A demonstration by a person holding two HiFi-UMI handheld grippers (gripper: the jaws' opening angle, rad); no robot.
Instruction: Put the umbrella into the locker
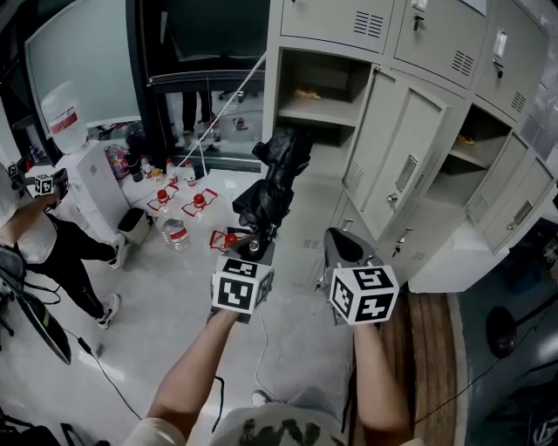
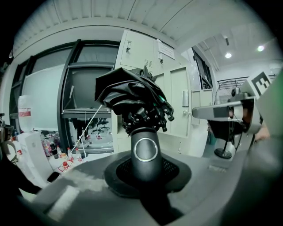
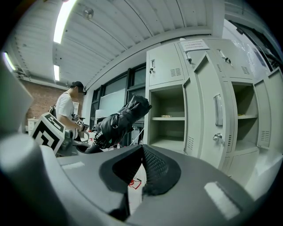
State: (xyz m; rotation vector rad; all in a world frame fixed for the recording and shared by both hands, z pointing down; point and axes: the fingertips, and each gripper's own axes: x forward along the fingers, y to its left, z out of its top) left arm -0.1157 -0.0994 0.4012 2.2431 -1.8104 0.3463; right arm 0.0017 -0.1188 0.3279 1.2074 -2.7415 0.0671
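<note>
Head view: folded black fabric umbrella at frame centre, standing up and leaning toward the upper right, held in the air above the pale floor and outside the lockers.
Left gripper: lower centre of the frame, directly under the umbrella, marker cube facing the camera.
Left gripper view: jaws clamped on the umbrella's round black handle with a silver ring; bunched canopy just above it at upper centre; right gripper showing at the right edge.
Right gripper: just right of the left gripper, near the umbrella but apart from it.
Right gripper view: jaw tips pressed together with nothing between them; umbrella left of centre, open compartment to its right.
Lockers: bank of pale grey metal lockers across the upper right of the head view.
Open compartment: upper centre, beyond the umbrella's tip, its door swung out to the right.
Floor: clear plastic bottles with red caps left of centre.
Person: left edge, white top, dark trousers.
</note>
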